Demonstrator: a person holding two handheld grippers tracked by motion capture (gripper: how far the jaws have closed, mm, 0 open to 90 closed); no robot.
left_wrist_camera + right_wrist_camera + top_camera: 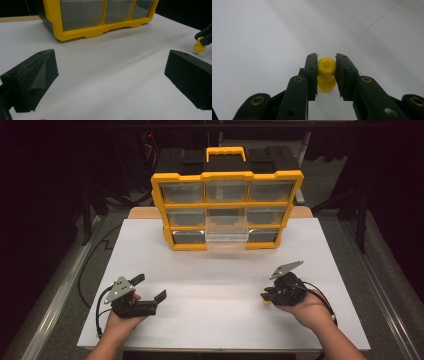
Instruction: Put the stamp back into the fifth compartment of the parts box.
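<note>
A small yellow plastic piece point(326, 75) with a round hole in its top sits between the pads of my right gripper point(326, 62), which is shut on it. In the high view that gripper point(265, 297) is at the right of the white table, held low over the surface. The left gripper view shows the same yellow piece point(199, 47) at the far right, just above the table. My left gripper point(150, 287) rests at the table's left; its jaws stand wide open around bare table point(110, 72).
A yellow organizer case point(227, 177) with clear drawers stands upright at the back of the table, its frame point(55, 22) close ahead of the left gripper. One clear drawer point(226, 237) in its lower middle is pulled out. White table surface point(215, 285) lies between the grippers.
</note>
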